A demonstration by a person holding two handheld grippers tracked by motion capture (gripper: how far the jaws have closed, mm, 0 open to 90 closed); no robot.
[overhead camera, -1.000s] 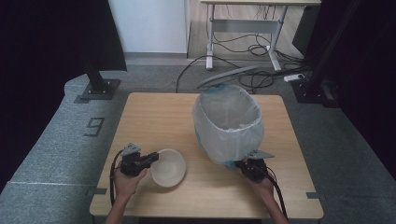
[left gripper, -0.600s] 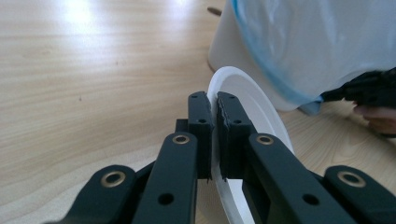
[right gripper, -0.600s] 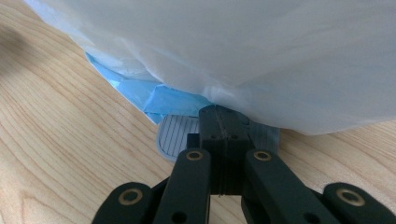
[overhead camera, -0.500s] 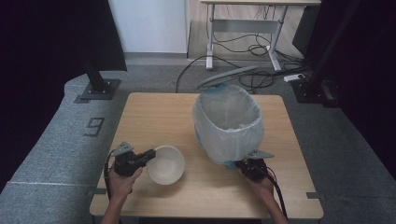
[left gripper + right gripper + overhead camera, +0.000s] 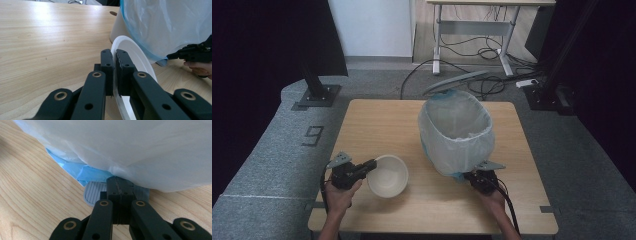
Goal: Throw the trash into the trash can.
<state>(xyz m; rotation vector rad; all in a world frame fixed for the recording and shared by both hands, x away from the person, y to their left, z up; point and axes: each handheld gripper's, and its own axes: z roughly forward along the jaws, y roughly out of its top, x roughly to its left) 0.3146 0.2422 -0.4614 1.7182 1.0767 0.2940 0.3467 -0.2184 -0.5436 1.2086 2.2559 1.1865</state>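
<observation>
A white bowl [image 5: 387,176] hangs just above the table's front left, my left gripper [image 5: 371,165] shut on its left rim. In the left gripper view the bowl [image 5: 132,50] stands tilted on edge, its rim pinched between my left gripper [image 5: 113,53] jaws. A white bin [image 5: 457,130] lined with a translucent bag stands at the middle right. My right gripper [image 5: 472,176] is shut at the bin's front foot. In the right gripper view my right gripper [image 5: 117,180] holds its closed tips over a grey ribbed pedal [image 5: 93,192] under the bagged bin [image 5: 125,145].
The wooden table [image 5: 377,120] has bare room at the back left. Blue bag edge [image 5: 82,172] hangs down beside the pedal. Grey floor mats surround the table, with stands and cables behind. The right gripper [image 5: 190,53] and its hand are visible past the bowl in the left gripper view.
My left gripper has risen a little and drawn slightly left with the bowl, which now tilts off the table. The right gripper has stayed put.
</observation>
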